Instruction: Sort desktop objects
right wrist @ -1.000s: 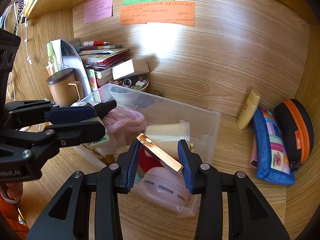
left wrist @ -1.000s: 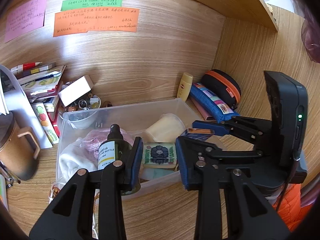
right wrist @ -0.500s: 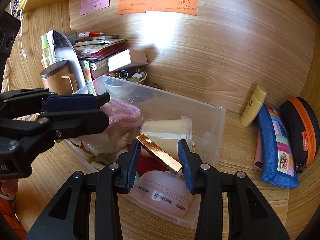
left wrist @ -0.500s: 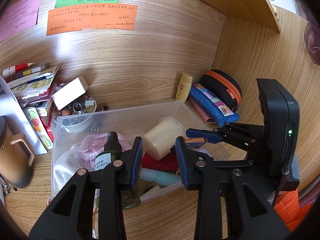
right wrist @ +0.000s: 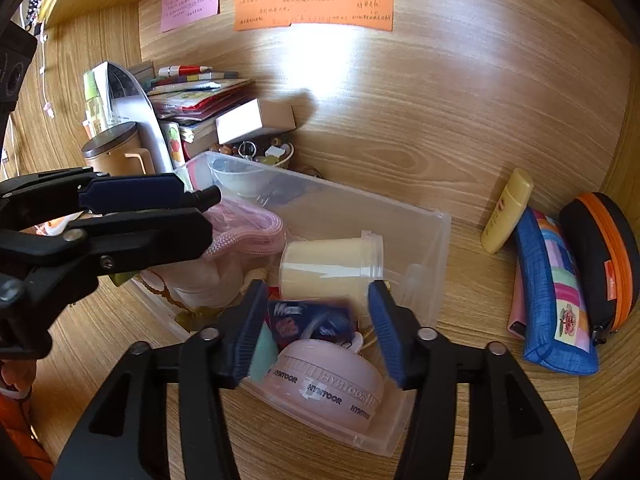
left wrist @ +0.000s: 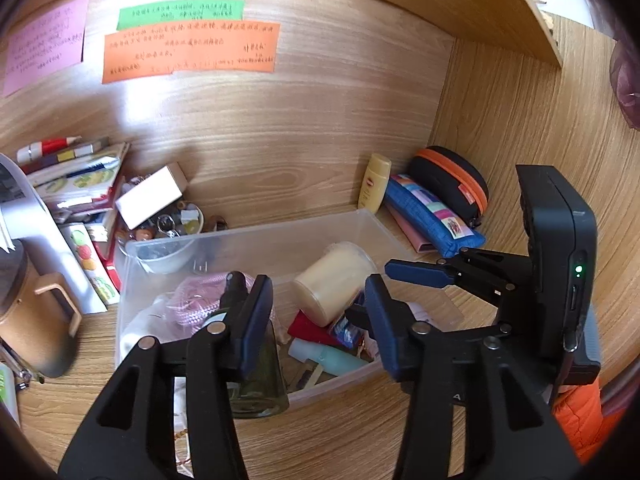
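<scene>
Left wrist view first, going left to right: my left gripper (left wrist: 318, 312) hangs over the clear bin (left wrist: 256, 240), jaws opening, nothing pinched between them. A dark spray bottle (left wrist: 256, 376) sits just behind its left finger, at the bin's near wall beside the pink cord (left wrist: 200, 304). A cream jar (left wrist: 334, 280) lies on its side mid-bin. Right wrist view: my right gripper (right wrist: 316, 322) is also opening, empty, above a blue packet (right wrist: 308, 318) and a pink round case (right wrist: 324, 384) in the bin. A yellow tube (right wrist: 506, 210) and pencil cases (right wrist: 554, 292) sit on the desk to the right.
</scene>
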Tool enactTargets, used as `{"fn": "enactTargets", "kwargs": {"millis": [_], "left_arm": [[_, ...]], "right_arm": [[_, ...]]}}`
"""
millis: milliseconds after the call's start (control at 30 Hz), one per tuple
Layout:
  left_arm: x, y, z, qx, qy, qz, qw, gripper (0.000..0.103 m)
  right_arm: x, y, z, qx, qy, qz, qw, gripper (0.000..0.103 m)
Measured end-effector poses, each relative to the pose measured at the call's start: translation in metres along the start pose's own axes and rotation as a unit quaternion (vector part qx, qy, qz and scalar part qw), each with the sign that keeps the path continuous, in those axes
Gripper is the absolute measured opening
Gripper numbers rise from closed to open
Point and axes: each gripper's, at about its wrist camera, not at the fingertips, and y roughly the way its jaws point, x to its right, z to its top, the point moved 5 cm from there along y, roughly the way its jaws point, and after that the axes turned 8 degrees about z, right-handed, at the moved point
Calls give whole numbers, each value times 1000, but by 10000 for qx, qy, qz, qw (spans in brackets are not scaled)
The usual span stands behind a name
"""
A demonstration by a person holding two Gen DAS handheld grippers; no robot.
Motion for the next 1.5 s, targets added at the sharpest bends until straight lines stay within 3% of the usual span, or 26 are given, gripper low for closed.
{"fn": "enactTargets", "kwargs": {"millis": [167, 300, 433, 600, 967, 1133, 1500], "left_arm": [[-2, -11, 2, 151, 13, 135, 9998, 56], [-4, -19, 4, 309, 58, 401, 9987, 66], [-8, -29, 4, 437, 29, 574, 9974, 74], [-14, -41, 3, 581, -38, 795, 9951, 90], [-19, -60, -11, 485, -228, 1035, 9932, 100], [-20, -69, -20, 425, -284, 1317, 9900, 101], [-11, -97, -39, 499, -363, 1463, 9873, 101]], "right_arm": [[-3, -6, 2, 94, -40, 1, 9999, 56], [-4, -12, 4, 180, -46, -61, 9998, 65], [-5, -20, 6, 290, -81, -172, 9994, 82], [-5, -29, 6, 348, -37, -236, 9991, 89], [5, -53, -4, 482, 495, -277, 9972, 102], [6, -70, -10, 599, 646, -348, 9955, 102], [1, -108, -29, 785, 868, -392, 9924, 103]]}}
